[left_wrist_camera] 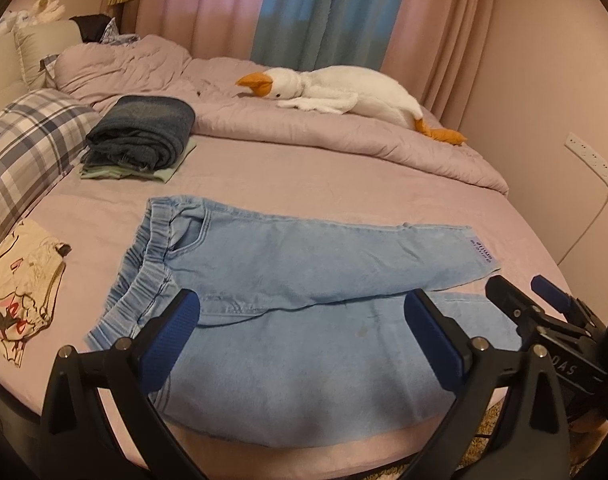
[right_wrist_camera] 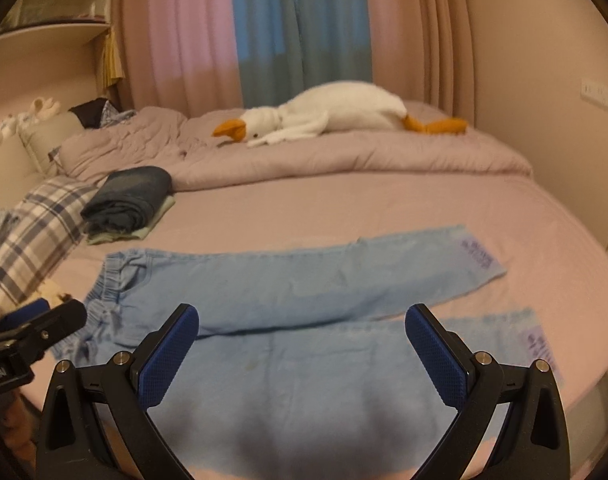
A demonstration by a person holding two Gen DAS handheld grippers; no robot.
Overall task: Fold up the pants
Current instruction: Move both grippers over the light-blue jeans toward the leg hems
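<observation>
Two hand-held grippers, left (left_wrist_camera: 302, 334) and right (right_wrist_camera: 302, 344), hover with jaws apart and empty above light-blue denim pants (left_wrist_camera: 304, 272) spread flat on the pink bedsheet (left_wrist_camera: 304, 184), apparently poised to begin folding; both legs lie splayed, elastic waistband toward the plaid pillow (left_wrist_camera: 28, 152).

A: Where is there room to pass?

B: Bare sheet (left_wrist_camera: 296, 184) lies open between the light blue pants (left_wrist_camera: 304, 264) and the rumpled duvet (left_wrist_camera: 344, 136) beyond.

A: What blocks the left?

B: A folded dark stack (left_wrist_camera: 144, 132), a plaid pillow (left_wrist_camera: 28, 148) and a printed garment (left_wrist_camera: 20, 292); the plush goose (left_wrist_camera: 344, 92) sits far back on the duvet
</observation>
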